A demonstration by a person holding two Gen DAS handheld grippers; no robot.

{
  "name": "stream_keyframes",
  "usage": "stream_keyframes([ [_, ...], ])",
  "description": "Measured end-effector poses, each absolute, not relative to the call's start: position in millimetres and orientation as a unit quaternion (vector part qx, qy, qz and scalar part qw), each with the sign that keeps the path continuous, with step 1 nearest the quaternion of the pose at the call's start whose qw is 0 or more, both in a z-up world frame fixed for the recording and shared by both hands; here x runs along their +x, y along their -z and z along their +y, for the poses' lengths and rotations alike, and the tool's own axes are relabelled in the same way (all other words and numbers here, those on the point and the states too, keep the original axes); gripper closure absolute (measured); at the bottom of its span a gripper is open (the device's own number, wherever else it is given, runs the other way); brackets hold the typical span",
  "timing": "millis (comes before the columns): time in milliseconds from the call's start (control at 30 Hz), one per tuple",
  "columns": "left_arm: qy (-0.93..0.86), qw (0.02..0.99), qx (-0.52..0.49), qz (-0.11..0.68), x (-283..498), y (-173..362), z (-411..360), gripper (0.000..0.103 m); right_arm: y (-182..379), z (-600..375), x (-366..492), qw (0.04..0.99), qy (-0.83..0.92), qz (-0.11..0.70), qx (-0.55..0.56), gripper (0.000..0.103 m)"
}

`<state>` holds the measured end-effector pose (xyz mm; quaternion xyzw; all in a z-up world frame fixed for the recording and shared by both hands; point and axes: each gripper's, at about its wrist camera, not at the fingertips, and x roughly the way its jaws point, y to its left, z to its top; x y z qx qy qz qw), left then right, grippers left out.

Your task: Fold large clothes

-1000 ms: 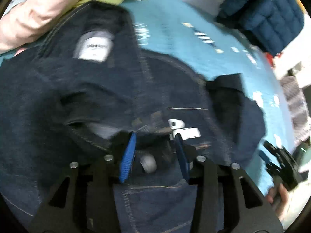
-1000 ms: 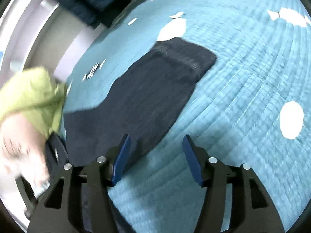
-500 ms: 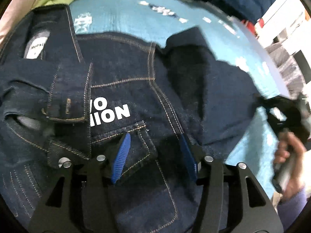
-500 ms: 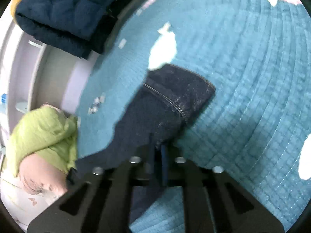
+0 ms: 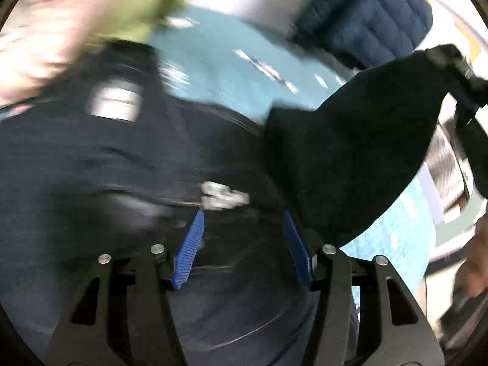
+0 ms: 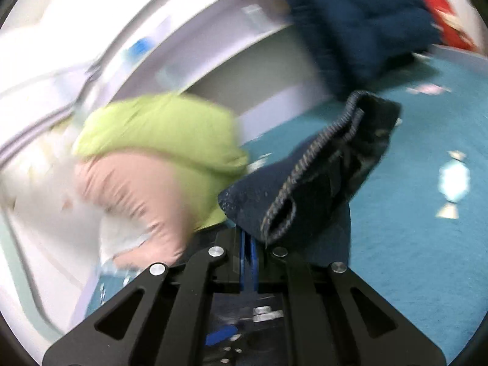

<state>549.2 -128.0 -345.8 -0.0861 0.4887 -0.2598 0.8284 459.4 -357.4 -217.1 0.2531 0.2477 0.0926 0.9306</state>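
Note:
A dark denim jacket [image 5: 122, 164] lies spread on the teal quilted bed cover [image 5: 213, 70]. My left gripper [image 5: 244, 228] is open and hovers just over the jacket's front, near its white lettering [image 5: 224, 196]. My right gripper [image 6: 247, 244] is shut on the jacket's sleeve [image 6: 320, 177] and holds it lifted above the bed, cuff end hanging forward. In the left wrist view the raised sleeve [image 5: 366, 152] arches up toward the right gripper [image 5: 466, 82] at the upper right. Both views are motion-blurred.
A lime green garment [image 6: 161, 131] and a pink one [image 6: 134, 195] are piled at the bed's far left. A navy quilted jacket [image 6: 360, 21] lies at the head of the bed. A white headboard or wall [image 6: 183, 39] runs behind.
My right gripper closed on the sleeve and has lifted it off the bed, swinging it toward the jacket body. My left gripper stayed open and shifted over the jacket front.

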Motion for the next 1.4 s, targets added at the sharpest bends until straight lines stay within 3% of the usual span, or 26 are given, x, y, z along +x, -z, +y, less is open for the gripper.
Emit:
stream_keyframes([
  [233,0.126,0.872,-0.100,0.462,553.7,314.1,37.1,0.049,281.2,-192.1,504.8,0.898,-0.187,0.344,0.201,0.099],
  [333,0.091,0.873,-0.109,0.466,553.6,315.2,83.6,0.048,330.2,-138.8,522.1,0.876,-0.189,0.414,0.159,0.090],
  [433,0.081,0.869,-0.118,0.473,549.9,318.4,108.9,0.048,359.2,-116.8,525.4,0.859,-0.160,0.472,0.119,0.086],
  [600,0.094,0.866,-0.129,0.474,551.0,324.7,103.8,0.048,349.3,-146.3,496.1,0.860,-0.178,0.452,0.158,0.083],
  [633,0.101,0.864,-0.131,0.476,552.8,327.2,98.9,0.048,343.2,-154.2,490.0,0.862,-0.180,0.444,0.162,0.073],
  [667,0.107,0.863,-0.129,0.476,555.3,329.5,92.6,0.048,337.0,-161.2,484.3,0.865,-0.180,0.436,0.169,0.054],
  [733,0.121,0.864,-0.122,0.474,559.5,330.5,77.5,0.046,325.5,-181.0,479.3,0.868,-0.184,0.414,0.201,0.033],
  [900,0.156,0.854,-0.129,0.479,569.4,329.0,36.5,0.046,308.9,-219.6,472.8,0.884,-0.143,0.390,0.213,0.033],
  [1067,0.196,0.814,-0.112,0.535,590.8,358.1,-9.0,0.046,350.7,-274.7,499.4,0.847,-0.053,0.462,0.257,0.035],
  [1267,0.193,0.772,-0.100,0.597,614.8,413.2,-33.1,0.046,391.5,-298.4,513.2,0.799,-0.076,0.512,0.306,0.035],
  [1400,0.238,0.776,-0.131,0.569,621.0,381.5,-20.7,0.045,362.0,-306.4,515.0,0.805,-0.113,0.494,0.309,0.034],
])
